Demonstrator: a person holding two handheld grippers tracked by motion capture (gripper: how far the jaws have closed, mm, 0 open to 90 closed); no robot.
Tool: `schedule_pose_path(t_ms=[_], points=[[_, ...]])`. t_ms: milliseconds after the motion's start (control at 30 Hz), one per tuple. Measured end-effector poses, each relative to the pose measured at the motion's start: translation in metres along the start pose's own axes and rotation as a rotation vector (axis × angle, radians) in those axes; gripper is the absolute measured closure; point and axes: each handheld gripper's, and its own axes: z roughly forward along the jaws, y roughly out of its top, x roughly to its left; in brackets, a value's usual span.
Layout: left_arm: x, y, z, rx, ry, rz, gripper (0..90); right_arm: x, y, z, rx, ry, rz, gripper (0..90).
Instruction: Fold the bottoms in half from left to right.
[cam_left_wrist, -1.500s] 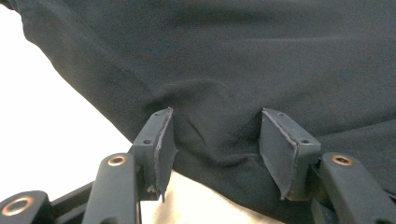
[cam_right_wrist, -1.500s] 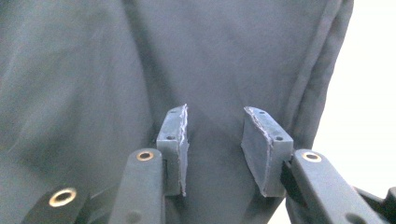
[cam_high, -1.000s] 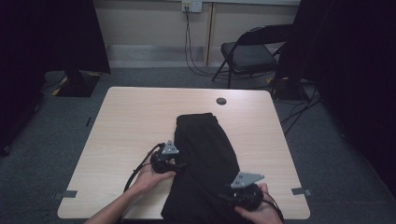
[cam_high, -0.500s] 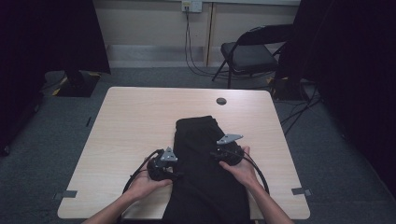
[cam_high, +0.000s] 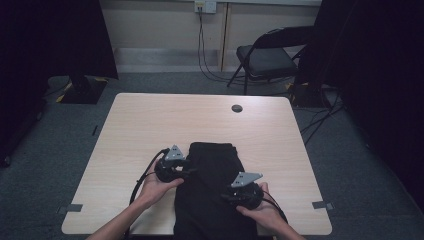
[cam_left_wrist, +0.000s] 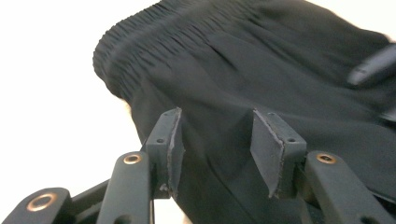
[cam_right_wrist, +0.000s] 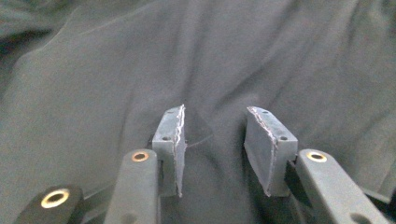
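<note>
A black garment (cam_high: 212, 165) with a gathered elastic band (cam_left_wrist: 140, 37) lies on the near half of the light wooden table (cam_high: 150, 125) and hangs over its front edge. My left gripper (cam_high: 189, 172) is at the garment's left edge. Its jaws (cam_left_wrist: 215, 140) have just been closing and still stand apart, with the cloth's edge between the pads (cam_left_wrist: 268, 149). My right gripper (cam_high: 226, 196) is over the garment's lower right part. Its jaws (cam_right_wrist: 212, 140) are open just above the dark cloth (cam_right_wrist: 140, 60), a small wrinkle between them.
A round cable hole (cam_high: 236, 108) sits in the table near its far edge. Behind the table stand a folding chair (cam_high: 265, 57) and wall cables (cam_high: 202, 45). A dark stand base (cam_high: 82, 90) is at the far left on the carpet.
The right gripper, half a second ago up by the garment's right edge, has come back toward the person. The garment's far end now lies nearer the person. The left gripper stayed in place.
</note>
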Motion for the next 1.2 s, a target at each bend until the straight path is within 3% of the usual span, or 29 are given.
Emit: schedule_pose_path(t_ms=[100, 167, 233, 267, 400, 500, 633, 700, 800, 933, 1000, 1067, 1200], points=[[-0.004, -0.004, 0.009, 0.038, -0.025, 0.031, 55.1, 0.009, -0.002, -0.005, 0.020, 0.006, -0.018, 57.4], [-0.006, -0.008, 0.015, 0.080, 0.000, 0.042, 55.9, 0.008, 0.001, -0.004, 0.027, -0.011, -0.029, 48.6], [-0.007, -0.010, 0.016, 0.089, -0.001, 0.047, 55.8, 0.002, 0.005, -0.004, 0.003, -0.031, -0.024, 49.5], [-0.006, -0.012, 0.018, 0.092, -0.010, 0.047, 55.6, -0.010, 0.014, -0.008, -0.063, -0.062, 0.020, 47.0], [-0.006, -0.013, 0.018, 0.084, -0.010, 0.044, 55.4, -0.042, 0.036, -0.009, -0.135, -0.141, 0.099, 40.8], [-0.006, -0.013, 0.018, 0.088, -0.009, 0.041, 55.4, -0.070, 0.049, 0.002, -0.130, -0.157, 0.164, 32.6], [-0.008, -0.014, 0.016, 0.095, -0.011, 0.043, 55.5, -0.096, 0.055, 0.017, -0.127, -0.203, 0.212, 28.1], [-0.009, -0.015, 0.015, 0.100, -0.021, 0.044, 55.4, -0.100, 0.054, 0.021, -0.121, -0.206, 0.219, 27.7], [-0.011, -0.017, 0.011, 0.113, -0.031, 0.044, 55.3, -0.105, 0.046, 0.038, -0.066, -0.196, 0.238, 26.8], [-0.009, -0.016, 0.008, 0.136, -0.063, 0.062, 53.5, -0.103, 0.044, 0.043, -0.069, -0.192, 0.239, 27.5], [-0.006, -0.016, 0.008, 0.131, -0.081, 0.048, 52.7, -0.102, 0.043, 0.045, -0.063, -0.183, 0.250, 28.2], [-0.002, -0.016, 0.007, 0.124, -0.091, 0.015, 51.8, -0.106, 0.039, 0.045, -0.081, -0.125, 0.290, 35.2], [0.010, -0.014, -0.002, 0.068, -0.062, -0.036, 47.2, -0.103, 0.035, 0.044, -0.102, -0.104, 0.290, 44.6]])
